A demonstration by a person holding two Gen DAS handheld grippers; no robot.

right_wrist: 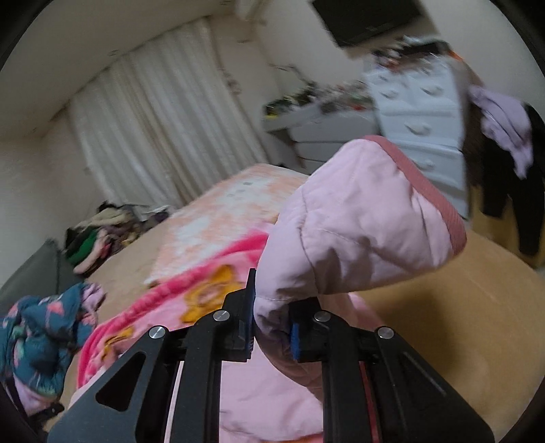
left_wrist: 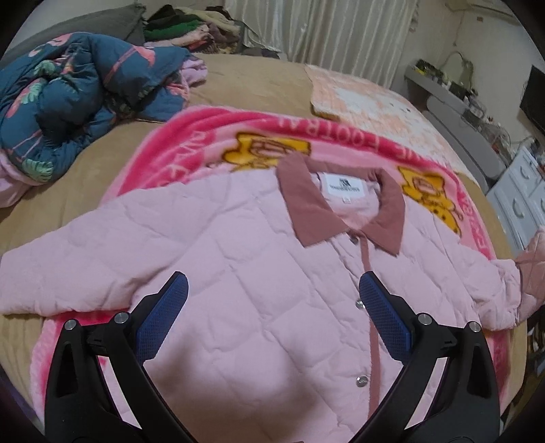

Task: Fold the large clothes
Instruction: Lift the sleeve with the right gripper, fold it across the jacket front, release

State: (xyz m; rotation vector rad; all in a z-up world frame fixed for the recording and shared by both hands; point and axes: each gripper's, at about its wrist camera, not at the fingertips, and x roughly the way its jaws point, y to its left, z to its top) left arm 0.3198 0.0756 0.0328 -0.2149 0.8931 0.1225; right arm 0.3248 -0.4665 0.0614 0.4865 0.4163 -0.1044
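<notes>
A pale pink quilted jacket (left_wrist: 238, 272) with a dusty-rose collar (left_wrist: 340, 201) lies face up and snapped shut on a bright pink cartoon blanket (left_wrist: 218, 136). My left gripper (left_wrist: 272, 293) hovers open above the chest, its blue pads (left_wrist: 167, 306) wide apart and holding nothing. In the right wrist view my right gripper (right_wrist: 272, 317) is shut on the jacket's sleeve (right_wrist: 357, 218) close to the rose-trimmed cuff (right_wrist: 439, 201), and the sleeve end stands lifted off the bed. That raised sleeve (left_wrist: 534, 265) shows at the right edge of the left wrist view.
A tan bed cover (left_wrist: 255, 81) lies under the blanket. A crumpled teal floral quilt (left_wrist: 68, 102) sits at the left, a heap of clothes (left_wrist: 190, 27) at the far end, a peach patterned mat (left_wrist: 368, 105) beyond. White drawers (right_wrist: 419, 112) stand beside the bed.
</notes>
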